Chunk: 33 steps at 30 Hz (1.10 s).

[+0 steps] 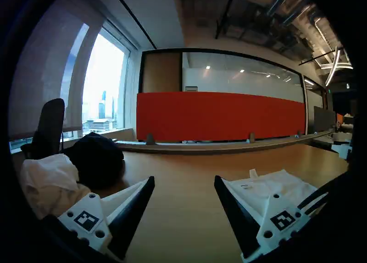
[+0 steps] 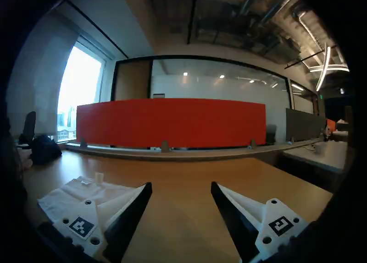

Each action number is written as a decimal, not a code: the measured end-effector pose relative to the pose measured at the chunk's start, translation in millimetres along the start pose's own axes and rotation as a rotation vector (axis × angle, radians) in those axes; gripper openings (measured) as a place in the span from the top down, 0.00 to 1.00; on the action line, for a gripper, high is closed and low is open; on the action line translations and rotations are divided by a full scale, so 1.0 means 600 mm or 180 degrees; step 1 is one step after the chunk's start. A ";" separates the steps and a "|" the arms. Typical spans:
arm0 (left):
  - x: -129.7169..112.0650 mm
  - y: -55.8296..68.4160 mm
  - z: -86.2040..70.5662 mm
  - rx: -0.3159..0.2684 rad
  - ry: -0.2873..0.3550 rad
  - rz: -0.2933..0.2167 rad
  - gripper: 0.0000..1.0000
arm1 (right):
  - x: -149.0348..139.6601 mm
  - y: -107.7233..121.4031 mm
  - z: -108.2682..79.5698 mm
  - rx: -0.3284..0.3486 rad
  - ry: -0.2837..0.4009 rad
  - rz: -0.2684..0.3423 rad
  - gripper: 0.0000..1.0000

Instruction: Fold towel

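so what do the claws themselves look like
Both look alike. The left claw and the right claw each have two wedge-shaped fingers tapering to a point, white on the outside with black inner faces. Each finger carries a square black-and-white tag and a few small round holes near its base.

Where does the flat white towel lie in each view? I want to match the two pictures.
Left gripper view: towel low on the right, on the wooden table.
Right gripper view: towel low on the left, same table.
Shared landmark: the red partition behind the table, mid-picture in both.
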State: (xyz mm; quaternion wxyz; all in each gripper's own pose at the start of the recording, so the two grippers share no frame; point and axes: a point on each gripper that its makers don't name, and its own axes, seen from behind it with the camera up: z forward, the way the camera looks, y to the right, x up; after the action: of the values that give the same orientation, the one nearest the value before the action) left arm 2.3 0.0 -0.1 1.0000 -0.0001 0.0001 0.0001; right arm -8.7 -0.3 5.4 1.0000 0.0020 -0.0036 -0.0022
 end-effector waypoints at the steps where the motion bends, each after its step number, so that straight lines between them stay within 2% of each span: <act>1: 0.008 0.000 0.000 -0.0001 0.0002 0.0001 0.03 | 0.005 -0.002 0.001 0.0015 0.0016 -0.0004 0.01; 7: 0.069 0.007 -0.005 -0.0030 -0.0010 0.0023 0.04 | 0.055 -0.009 0.005 0.0051 0.0074 0.0012 0.00; 15: 0.179 0.016 -0.014 -0.0080 -0.0028 0.0109 0.04 | 0.158 -0.004 -0.001 0.0025 0.0084 -0.0040 0.00; 20: 0.234 0.020 -0.022 -0.0132 -0.0082 0.0183 0.04 | 0.218 -0.008 -0.006 0.0022 0.0059 0.0015 0.01; 27: 0.266 0.030 -0.031 -0.0235 -0.0198 0.0233 0.04 | 0.260 -0.002 -0.006 -0.0049 0.0008 0.0011 0.01; 33: 0.281 0.036 -0.033 -0.0305 -0.0279 0.0190 0.04 | 0.280 -0.012 -0.010 -0.0002 -0.0056 -0.0054 0.00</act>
State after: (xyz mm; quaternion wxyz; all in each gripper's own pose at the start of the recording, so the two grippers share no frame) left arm 170.9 21.6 -20.1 0.9975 -0.0479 -0.0436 0.0299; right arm 159.1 -8.3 0.6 0.9999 0.0018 -0.0123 -0.0107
